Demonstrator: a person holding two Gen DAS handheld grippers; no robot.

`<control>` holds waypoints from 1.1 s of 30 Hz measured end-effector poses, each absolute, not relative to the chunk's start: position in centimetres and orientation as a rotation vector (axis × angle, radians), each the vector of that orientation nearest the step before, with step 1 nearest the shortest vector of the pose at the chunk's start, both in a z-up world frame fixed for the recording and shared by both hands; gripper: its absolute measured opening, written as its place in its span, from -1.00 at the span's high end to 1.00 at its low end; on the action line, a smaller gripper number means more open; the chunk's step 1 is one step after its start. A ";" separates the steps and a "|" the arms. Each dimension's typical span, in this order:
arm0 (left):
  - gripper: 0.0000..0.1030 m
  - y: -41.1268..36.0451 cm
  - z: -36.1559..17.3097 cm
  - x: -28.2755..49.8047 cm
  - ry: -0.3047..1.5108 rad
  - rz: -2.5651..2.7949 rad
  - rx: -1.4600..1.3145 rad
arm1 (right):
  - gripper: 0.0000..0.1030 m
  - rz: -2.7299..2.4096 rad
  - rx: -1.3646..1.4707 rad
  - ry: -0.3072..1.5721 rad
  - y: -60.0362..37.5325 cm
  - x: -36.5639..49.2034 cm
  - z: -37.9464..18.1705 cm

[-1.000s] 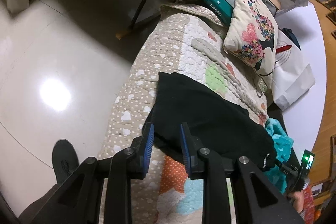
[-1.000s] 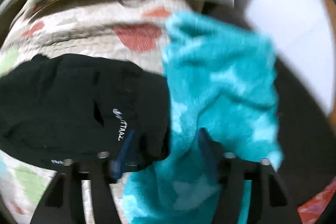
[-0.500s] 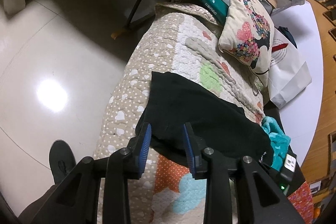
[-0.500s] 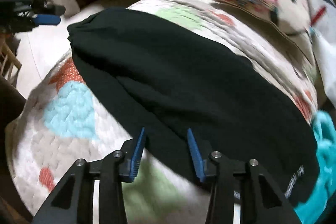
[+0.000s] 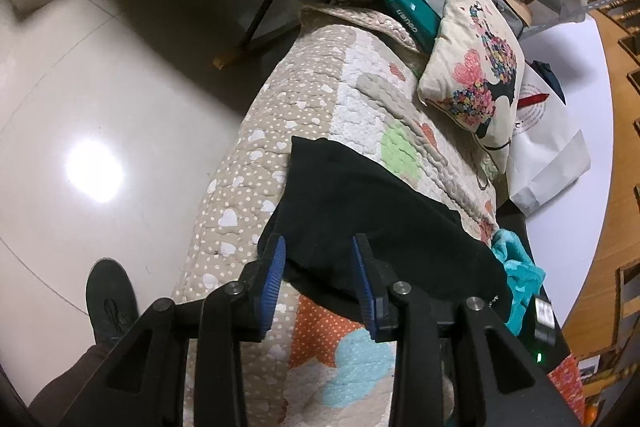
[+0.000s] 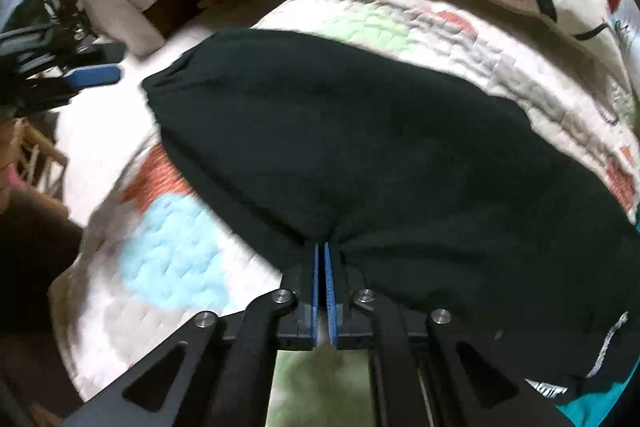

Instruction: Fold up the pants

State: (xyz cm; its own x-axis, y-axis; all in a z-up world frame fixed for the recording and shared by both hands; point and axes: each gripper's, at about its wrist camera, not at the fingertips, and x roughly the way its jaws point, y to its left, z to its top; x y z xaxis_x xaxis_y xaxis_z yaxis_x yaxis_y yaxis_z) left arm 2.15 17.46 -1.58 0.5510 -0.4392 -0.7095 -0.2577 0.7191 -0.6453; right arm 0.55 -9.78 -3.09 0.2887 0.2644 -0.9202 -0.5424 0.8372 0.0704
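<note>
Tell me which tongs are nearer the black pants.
Right. The right tongs are shut on the near edge of the black pants, bunching the fabric. The left tongs are open, fingers straddling the pants' left end without pinching it.

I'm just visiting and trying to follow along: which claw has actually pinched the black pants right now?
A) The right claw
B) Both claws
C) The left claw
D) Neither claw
A. The right claw has its blue pads pressed together on a puckered edge of the black pants, while the left claw is spread open at the pants' end, gripping nothing.
</note>
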 end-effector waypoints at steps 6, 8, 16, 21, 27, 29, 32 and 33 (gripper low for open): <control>0.35 17.8 -2.0 2.0 1.021 -0.105 -0.815 | 0.95 0.628 -0.399 1.186 -8.1 -2.8 -3.6; 0.34 17.9 -2.2 2.0 1.026 -0.100 -0.822 | 0.87 0.596 -0.449 1.111 -7.5 -3.2 -2.7; 0.20 19.0 -3.2 0.5 1.046 -0.005 -0.818 | 0.07 0.585 -0.338 1.050 -5.3 0.7 -0.6; 0.07 17.6 -5.1 -0.1 1.008 -0.020 -1.016 | 0.07 0.638 -0.286 1.063 -2.4 5.2 0.4; 0.00 15.7 -6.6 1.5 0.990 -0.030 -1.015 | -0.35 0.707 -0.196 1.142 1.7 10.9 1.9; -0.10 15.3 -6.7 2.0 0.979 -0.033 -0.994 | -0.38 0.701 -0.225 1.149 3.6 12.2 1.6; -0.25 14.1 -7.2 3.1 1.001 -0.045 -0.984 | -0.43 0.689 -0.301 1.193 7.1 13.9 0.1; -0.29 13.7 -7.3 3.4 1.005 -0.040 -0.976 | -0.44 0.684 -0.342 1.214 8.6 14.2 -0.6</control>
